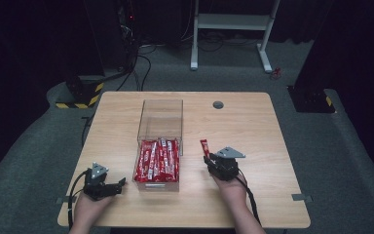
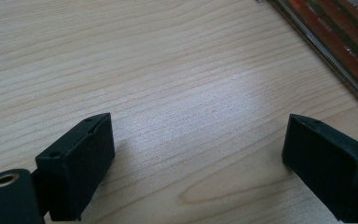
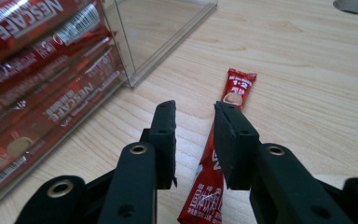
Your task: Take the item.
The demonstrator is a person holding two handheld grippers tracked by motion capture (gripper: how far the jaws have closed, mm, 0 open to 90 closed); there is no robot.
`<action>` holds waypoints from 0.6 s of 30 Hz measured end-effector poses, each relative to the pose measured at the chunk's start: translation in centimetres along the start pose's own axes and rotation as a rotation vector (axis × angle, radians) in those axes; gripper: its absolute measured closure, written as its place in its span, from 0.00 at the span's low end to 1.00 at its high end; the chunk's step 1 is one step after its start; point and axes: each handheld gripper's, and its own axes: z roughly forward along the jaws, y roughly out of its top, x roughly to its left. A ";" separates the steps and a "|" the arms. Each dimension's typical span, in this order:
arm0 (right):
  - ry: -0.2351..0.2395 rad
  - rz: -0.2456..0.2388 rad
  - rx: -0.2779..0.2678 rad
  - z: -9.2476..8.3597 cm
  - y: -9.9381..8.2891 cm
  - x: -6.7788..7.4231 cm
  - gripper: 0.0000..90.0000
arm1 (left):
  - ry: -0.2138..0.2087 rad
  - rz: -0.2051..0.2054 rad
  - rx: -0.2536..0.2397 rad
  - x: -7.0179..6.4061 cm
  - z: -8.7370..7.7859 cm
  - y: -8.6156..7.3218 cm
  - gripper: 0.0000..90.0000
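Red coffee sachet point(image 3: 214, 158) flat beneath right gripper point(image 3: 195, 114)

Dim dark surroundings, evenly lit table point(image 1: 253, 126), close views soft.

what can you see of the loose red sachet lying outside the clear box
The loose sachet is a slim red stick pack, glossy like foil, with white print and a cup picture near its far end. It lies flat on the wooden table, right of the clear box, apart from it. The right gripper is open above it.
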 end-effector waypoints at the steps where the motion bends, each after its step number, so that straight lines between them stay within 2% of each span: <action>1: 0.002 0.000 -0.006 -0.1 0.1 0.1 0.76 | 0.000 0.000 0.000 0.0 0.0 0.0 0.10; 11: -0.001 -0.024 -0.058 -1.1 0.9 0.8 0.64 | -0.001 0.000 0.000 0.0 0.0 0.0 0.10; 18: 0.000 -0.044 -0.096 -1.8 1.5 1.2 0.59 | -0.001 0.000 0.000 0.0 0.0 0.0 0.10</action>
